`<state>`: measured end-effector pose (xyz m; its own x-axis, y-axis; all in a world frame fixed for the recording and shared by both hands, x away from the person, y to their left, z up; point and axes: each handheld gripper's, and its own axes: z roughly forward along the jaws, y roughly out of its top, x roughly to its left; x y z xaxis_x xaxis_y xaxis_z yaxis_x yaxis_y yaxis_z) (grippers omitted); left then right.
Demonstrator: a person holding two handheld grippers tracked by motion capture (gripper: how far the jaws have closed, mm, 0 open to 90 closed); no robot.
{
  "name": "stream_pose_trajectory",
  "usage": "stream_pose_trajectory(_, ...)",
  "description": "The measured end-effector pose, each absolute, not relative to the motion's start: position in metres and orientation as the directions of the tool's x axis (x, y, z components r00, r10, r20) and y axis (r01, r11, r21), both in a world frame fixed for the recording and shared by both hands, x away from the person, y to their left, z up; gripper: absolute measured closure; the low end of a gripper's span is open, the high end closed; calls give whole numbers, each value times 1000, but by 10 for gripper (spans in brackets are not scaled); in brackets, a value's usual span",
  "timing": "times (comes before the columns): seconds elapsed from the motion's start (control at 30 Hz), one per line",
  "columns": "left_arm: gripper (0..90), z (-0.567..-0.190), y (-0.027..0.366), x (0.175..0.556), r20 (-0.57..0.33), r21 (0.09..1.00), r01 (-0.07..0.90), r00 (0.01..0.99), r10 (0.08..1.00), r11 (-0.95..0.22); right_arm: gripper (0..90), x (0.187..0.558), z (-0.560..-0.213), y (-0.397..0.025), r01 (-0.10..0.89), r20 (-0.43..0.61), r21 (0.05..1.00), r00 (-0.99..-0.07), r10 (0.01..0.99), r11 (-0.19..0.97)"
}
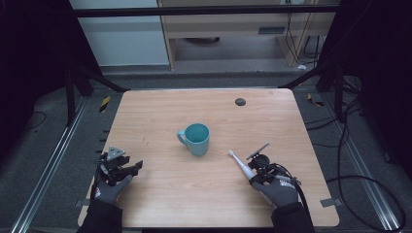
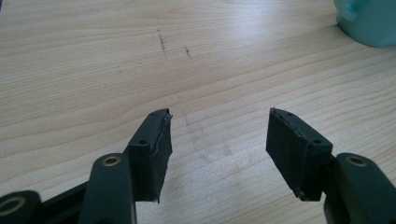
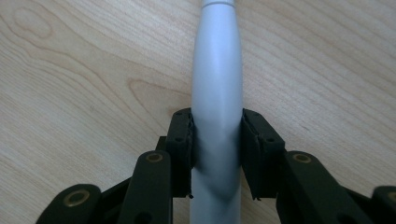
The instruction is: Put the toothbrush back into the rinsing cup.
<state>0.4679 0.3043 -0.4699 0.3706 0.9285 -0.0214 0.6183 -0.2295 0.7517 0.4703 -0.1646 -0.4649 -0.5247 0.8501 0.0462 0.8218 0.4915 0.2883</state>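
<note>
A teal mug [image 1: 196, 138] stands upright at the middle of the wooden table [image 1: 160, 104], handle to its left; its edge shows at the top right of the left gripper view [image 2: 369, 23]. A white electric toothbrush [image 1: 239, 164] lies right of the mug, head pointing toward it. My right gripper [image 1: 251, 175] is shut on the toothbrush's grey-white handle [image 3: 217, 93], both pads pressed against it. Low over bare wood at the front left, my left gripper [image 1: 131, 168] [image 2: 217, 140] stands open with nothing between its fingers.
A small dark round cap [image 1: 240, 101] is set in the table near its far right edge. Cables [image 1: 359, 145] trail over the floor to the right. Metal frame rails [image 1: 53, 155] run along both sides of the table.
</note>
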Motion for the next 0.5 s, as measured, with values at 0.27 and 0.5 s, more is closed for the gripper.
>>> stream_pose_trajectory(0.27, 394, -470, 304, 468, -23, 752, 618, 370, 929, -228, 663, 466, -443, -171, 777, 96, 479, -510, 855, 409)
stream_pose_trajectory(0.5, 393, -469, 304, 468, -23, 752, 618, 370, 929, -227, 663, 466, -422, -173, 715, 124, 630, -477, 870, 302)
